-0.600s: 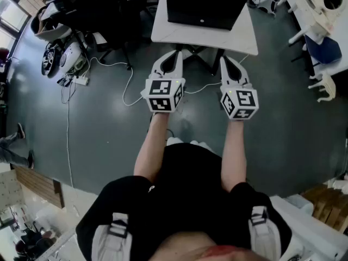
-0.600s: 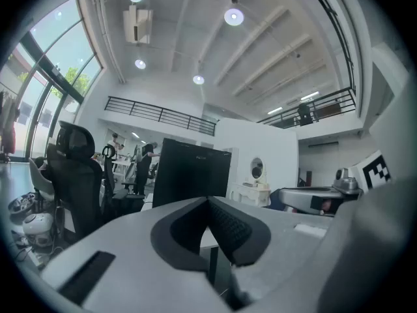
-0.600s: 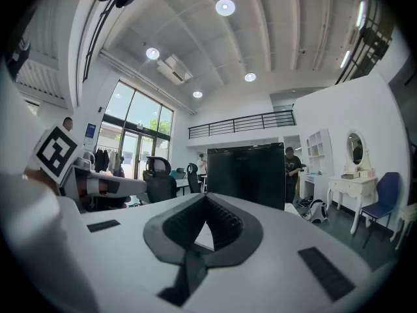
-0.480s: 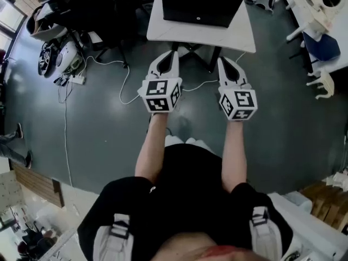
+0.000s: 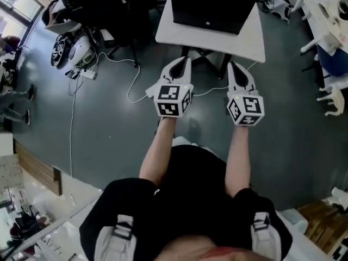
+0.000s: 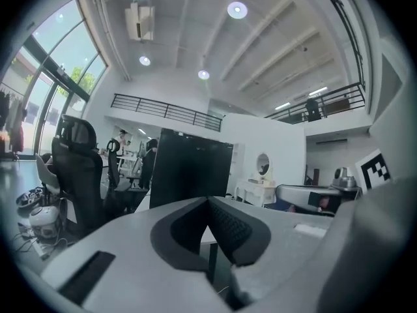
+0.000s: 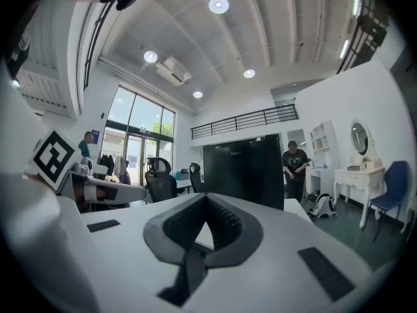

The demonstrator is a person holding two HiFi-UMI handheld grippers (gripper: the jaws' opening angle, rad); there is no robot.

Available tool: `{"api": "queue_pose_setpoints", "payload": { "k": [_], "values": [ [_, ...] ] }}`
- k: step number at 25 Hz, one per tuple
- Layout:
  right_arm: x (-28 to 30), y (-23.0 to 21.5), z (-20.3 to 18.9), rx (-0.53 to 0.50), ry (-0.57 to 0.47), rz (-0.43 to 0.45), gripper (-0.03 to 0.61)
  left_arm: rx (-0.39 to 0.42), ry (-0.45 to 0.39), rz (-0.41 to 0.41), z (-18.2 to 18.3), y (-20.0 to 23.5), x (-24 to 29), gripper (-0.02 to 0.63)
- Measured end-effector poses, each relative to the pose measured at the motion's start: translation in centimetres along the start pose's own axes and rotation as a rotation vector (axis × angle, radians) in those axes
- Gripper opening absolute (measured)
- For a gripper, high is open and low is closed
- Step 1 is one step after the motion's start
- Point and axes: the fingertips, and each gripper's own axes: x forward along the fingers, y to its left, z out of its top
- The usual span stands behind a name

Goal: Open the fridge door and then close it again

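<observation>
The black box-shaped fridge (image 5: 215, 7) is standing on the white table (image 5: 250, 41), door seemingly closed. The left tongs (image 5: 184, 62) and right tongs (image 5: 236, 66) are hovering short of it, both pressed fully together, gripping nothing; opening is probably lying ahead.

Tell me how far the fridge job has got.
Done: nothing visible; the black fridge on the white table has its front shut. In hand: the left gripper and right gripper are held side by side before the table, both shut and empty, touching nothing. Left: reach the door, pull it open, then close it.
</observation>
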Motion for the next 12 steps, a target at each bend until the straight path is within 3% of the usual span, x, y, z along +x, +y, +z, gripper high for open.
{"api": "queue_pose_setpoints", "payload": {
  "k": [6, 12],
  "values": [
    [2.3, 0.7, -0.7, 0.025, -0.001, 0.05, -0.009, -0.016, -0.012, 0.072, 0.2, 3.2, -0.5, -0.002],
    [6.4, 1.1, -1.3, 0.047, 0.014, 0.076, -0.009, -0.03, -0.023, 0.08, 0.4, 6.3, 1.3, -0.002]
  ]
}}
